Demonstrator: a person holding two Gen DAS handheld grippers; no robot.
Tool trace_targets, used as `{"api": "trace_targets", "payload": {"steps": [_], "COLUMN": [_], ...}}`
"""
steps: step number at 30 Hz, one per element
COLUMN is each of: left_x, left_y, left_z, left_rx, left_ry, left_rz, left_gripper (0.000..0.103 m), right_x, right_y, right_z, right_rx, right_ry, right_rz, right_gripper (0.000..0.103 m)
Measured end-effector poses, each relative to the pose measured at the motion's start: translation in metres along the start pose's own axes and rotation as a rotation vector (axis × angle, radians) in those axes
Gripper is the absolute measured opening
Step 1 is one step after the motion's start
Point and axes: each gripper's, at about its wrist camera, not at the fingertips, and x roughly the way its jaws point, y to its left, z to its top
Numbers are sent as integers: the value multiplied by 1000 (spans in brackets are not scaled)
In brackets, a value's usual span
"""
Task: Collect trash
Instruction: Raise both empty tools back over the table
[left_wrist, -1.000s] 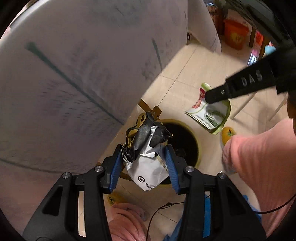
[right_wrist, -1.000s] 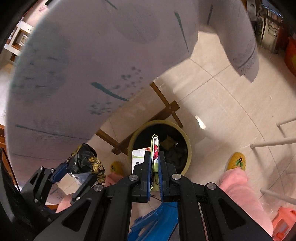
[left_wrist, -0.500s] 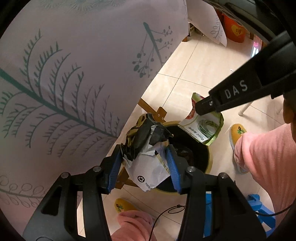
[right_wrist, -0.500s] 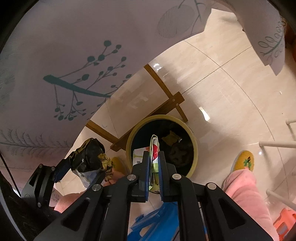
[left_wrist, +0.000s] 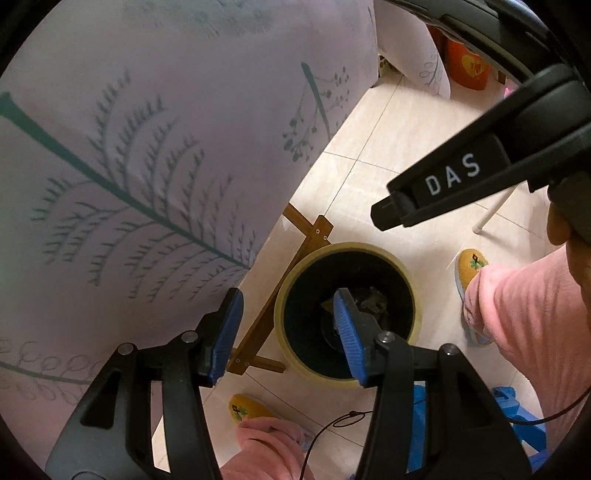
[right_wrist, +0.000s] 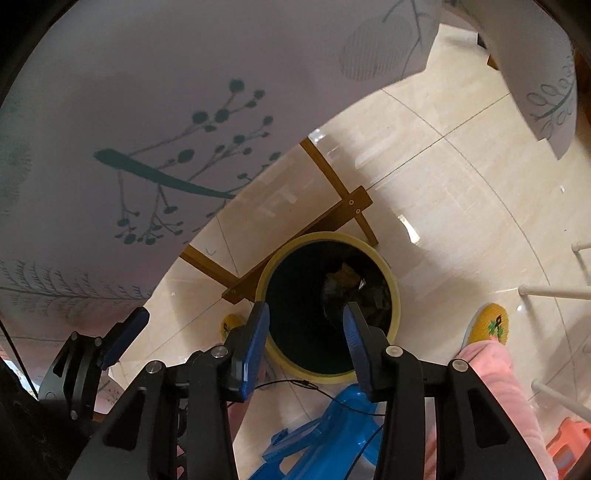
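Now that both claws have just been opening, I see nothing between either pair of jaws: the left gripper (left_wrist: 288, 325) that pinched a crumpled black-and-white wad half a second ago hangs released, and the right gripper (right_wrist: 304, 334) has let go of its flat green-and-white packet. Both hover over the yellow-rimmed bin (right_wrist: 395, 295) on the tiled floor (right_wrist: 443, 192). I judge both pieces dropped inside among the dark litter (right_wrist: 351, 284), so this load is delivered.

Tiled floor (right_wrist: 461, 206): yellow-rimmed bin (right_wrist: 394, 295) (trash inside), blue stool (right_wrist: 332, 424)
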Motion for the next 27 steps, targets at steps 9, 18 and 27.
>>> {"api": "trace_targets", "payload": {"steps": [9,18,27], "left_x": [-51,-129,-213], "left_y": [10,24,69], "left_z": [13,37,59], "left_rx": [-7,-39,-152], "left_ry": [-12,-89,-162], "left_rz": [-52,-40,4], "left_gripper": [48,48,48], "right_x": [-58,-135,-225], "right_y": [10,40,78], "right_z": [-16,-39,-52], "right_rx": [-20,-63,-125], "right_ry": [-50,-134,-244], "right_rz": [-25,-51,-46], "right_gripper": [42,42,42]}}
